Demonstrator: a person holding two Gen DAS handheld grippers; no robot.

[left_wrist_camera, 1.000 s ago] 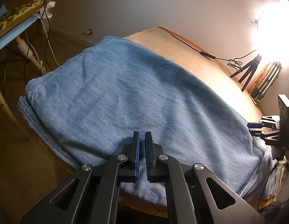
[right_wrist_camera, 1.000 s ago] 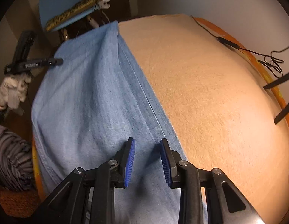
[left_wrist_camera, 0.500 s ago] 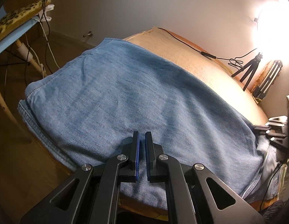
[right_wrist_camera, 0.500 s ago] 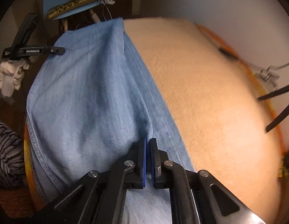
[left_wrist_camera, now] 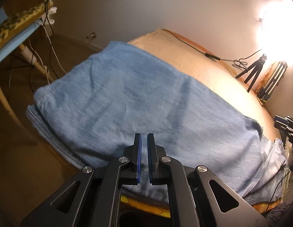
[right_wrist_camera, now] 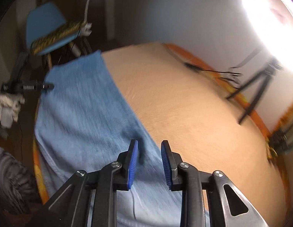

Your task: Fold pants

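Denim pants [left_wrist_camera: 146, 102] cover a tan-clothed table [right_wrist_camera: 193, 113] beside a blue chair [right_wrist_camera: 46, 30].

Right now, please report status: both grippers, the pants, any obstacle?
Left gripper shut, empty, above pants. Right gripper opening, nothing between pads. Pants folded on the beige-covered table. Tripod stands well clear.

Closed left tongs [left_wrist_camera: 144, 158] over folded pants [left_wrist_camera: 138, 104]

Right wrist view motion-blurred, pants [right_wrist_camera: 85, 117] cut off at bottom edge — tripod [right_wrist_camera: 254, 92] smeared
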